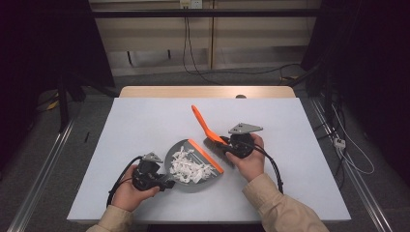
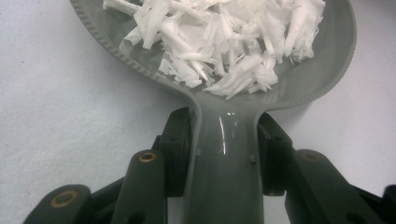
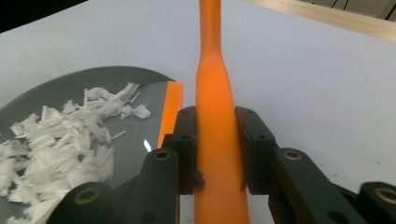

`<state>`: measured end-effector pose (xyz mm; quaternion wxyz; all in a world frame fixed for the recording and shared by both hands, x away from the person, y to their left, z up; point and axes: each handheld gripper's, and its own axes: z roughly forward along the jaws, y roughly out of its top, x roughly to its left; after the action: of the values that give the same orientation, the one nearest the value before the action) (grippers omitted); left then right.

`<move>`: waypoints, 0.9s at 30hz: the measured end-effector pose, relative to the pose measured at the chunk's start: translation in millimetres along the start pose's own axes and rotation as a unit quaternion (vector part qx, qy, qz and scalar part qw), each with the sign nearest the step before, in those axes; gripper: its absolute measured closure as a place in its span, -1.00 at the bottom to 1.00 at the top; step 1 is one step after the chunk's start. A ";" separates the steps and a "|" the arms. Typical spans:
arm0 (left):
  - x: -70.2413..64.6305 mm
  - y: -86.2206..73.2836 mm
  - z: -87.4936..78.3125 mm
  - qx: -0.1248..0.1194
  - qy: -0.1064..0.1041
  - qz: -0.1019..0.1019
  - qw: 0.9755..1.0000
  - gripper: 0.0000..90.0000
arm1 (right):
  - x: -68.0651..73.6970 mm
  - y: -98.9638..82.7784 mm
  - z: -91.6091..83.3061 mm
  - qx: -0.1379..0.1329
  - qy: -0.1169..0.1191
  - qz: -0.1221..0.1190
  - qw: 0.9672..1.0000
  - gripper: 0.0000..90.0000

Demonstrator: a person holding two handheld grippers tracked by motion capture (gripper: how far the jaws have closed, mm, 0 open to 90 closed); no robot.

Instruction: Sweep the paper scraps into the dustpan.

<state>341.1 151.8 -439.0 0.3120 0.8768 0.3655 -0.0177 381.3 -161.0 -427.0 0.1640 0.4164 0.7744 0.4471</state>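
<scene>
White table cover point(image 1: 145, 121) over a wood top, dark lab floor and cables behind.

Nearest the person: left gripper point(image 1: 164, 181) has its jaws clamped on the grey dustpan point(image 1: 186, 186) at the neck of its handle, pads flat on both sides of the stem in the left gripper view point(image 2: 224, 186). Gripping that low keeps the pan level on the cover, so the load stays put.

White paper shreds point(image 1: 188, 166) are heaped inside the pan, mostly mid-bowl toward the handle end; none seen loose on the cover nearby.

Pan's orange lip point(image 1: 207, 155) faces the brush side, down on the surface, so it acts as the ramp for sweeping in.

Right gripper point(image 1: 226, 144) is closed tight on the orange brush point(image 1: 205, 125), jaws pinching the thick part of the handle point(image 3: 215, 140). Bristle head sits just beside the lip, handle angled up and away toward the far edge.

My read: sweep looks about done, next is lifting the pan without tipping it.
</scene>
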 end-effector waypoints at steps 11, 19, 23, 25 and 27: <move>-1.0 0.0 0.9 -0.003 -0.002 -0.001 1.000 0.38 | 4.6 10.4 -7.3 -0.018 0.015 -0.005 1.000 0.59; -0.5 0.1 0.7 -0.001 -0.007 0.003 1.000 0.38 | -19.0 1.0 -8.9 0.003 -0.031 -0.002 1.000 0.59; -1.2 -0.9 -2.1 0.004 -0.005 0.012 1.000 0.39 | -18.6 0.1 -11.4 0.014 -0.030 -0.018 0.999 0.57; -0.4 -1.5 -4.7 0.004 -0.007 0.014 1.000 0.39 | -18.0 1.6 -12.9 0.026 -0.018 -0.014 0.999 0.56; -0.7 -2.5 -5.9 0.000 -0.008 0.010 1.000 0.39 | -17.6 4.7 -14.6 0.044 -0.015 -0.015 0.999 0.52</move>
<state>337.7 156.0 -435.4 0.3150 0.8801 0.3545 -0.0221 385.1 -181.9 -417.3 0.1640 0.4187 0.7968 0.4036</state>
